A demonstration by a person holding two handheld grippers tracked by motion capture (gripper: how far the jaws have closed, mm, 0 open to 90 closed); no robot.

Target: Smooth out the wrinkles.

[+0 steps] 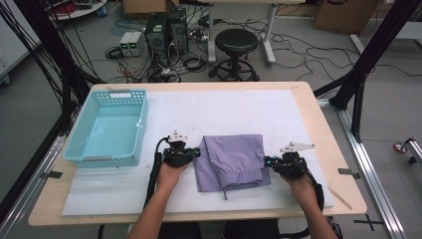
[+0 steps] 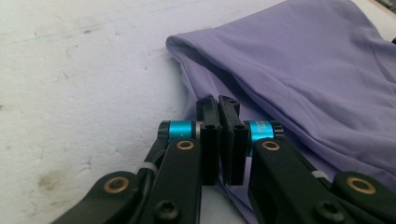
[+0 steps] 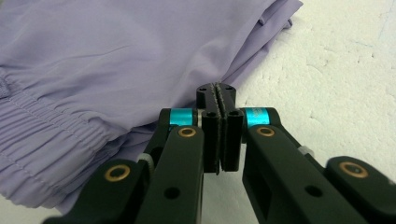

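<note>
A folded purple garment [image 1: 233, 159] with an elastic waistband and a drawstring lies on the white mat near the front of the table. My left gripper [image 1: 198, 152] is at its left edge. In the left gripper view the jaws [image 2: 218, 101] stand pressed together right on the garment's [image 2: 303, 70] folded edge, which runs under them. My right gripper [image 1: 267, 161] is at the garment's right edge. In the right gripper view its tips [image 3: 215, 88] are shut at the border of the cloth [image 3: 116, 56], near the gathered waistband.
A light blue plastic basket [image 1: 113, 92] stands on the left of the table with nothing in it. A white foam mat [image 1: 224, 107] covers most of the wooden tabletop [image 1: 323, 149]. A black stool [image 1: 236, 42], computers and cables are on the floor beyond the table.
</note>
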